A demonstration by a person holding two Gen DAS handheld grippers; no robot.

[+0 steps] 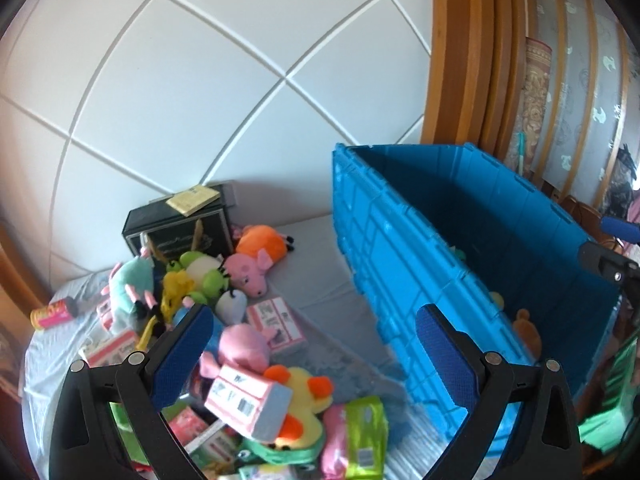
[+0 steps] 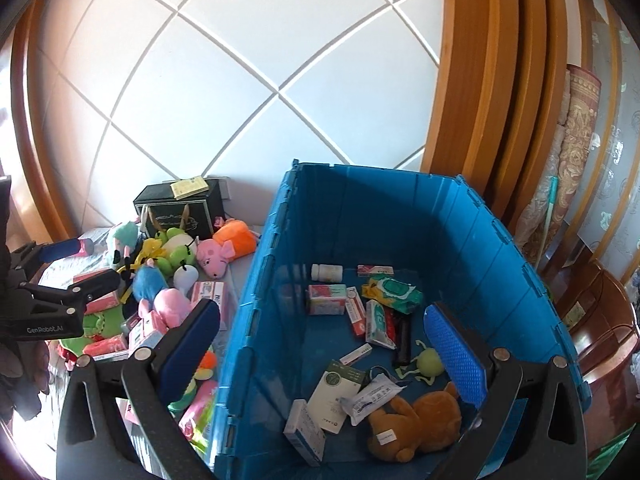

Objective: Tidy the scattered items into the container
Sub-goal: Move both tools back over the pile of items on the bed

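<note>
A: Left gripper (image 1: 312,320): spread wide, nothing between the blue pads (image 1: 184,356). Hovering above the toy pile; pink carton (image 1: 248,398) just below centre, yellow duck plush (image 1: 308,390) touching it at 3 o'clock.

B: Noted. Further out from that gripper?

A: Pink pig plush (image 1: 244,344) at 12 o'clock of the carton, second pink carton (image 1: 276,320) just beyond. Green wipes pack (image 1: 366,436) at 5 o'clock of the duck. Toward 11 o'clock: green frog plush (image 1: 198,272), pink pig head (image 1: 250,274), orange plush (image 1: 260,240), then black box (image 1: 180,232) against the wall. Pink-and-yellow can (image 1: 54,312) lying alone at 9 o'clock on the grey sheet (image 1: 320,288).

B: Right gripper?

A: Right gripper (image 2: 322,332): also wide apart, empty, held over the blue crate (image 2: 256,320).

B: Crate position and contents?

A: Standing upright at 3 o'clock of the pile, touching the sheet's edge, wooden frame (image 2: 480,80) behind. Inside, nearest the fingers: brown plush (image 2: 416,420) at 5 o'clock, sealed sachet (image 2: 372,398) beside it, white-and-green box (image 2: 336,396), small green plush (image 2: 430,362). Further in: white bottle (image 2: 326,272) at 12 o'clock, green wipes packet (image 2: 394,288), several pink-and-green cartons between. Exact count unclear.

B: Left tool visible from right view?

A: Yes, at 9 o'clock, over the pile.
</note>
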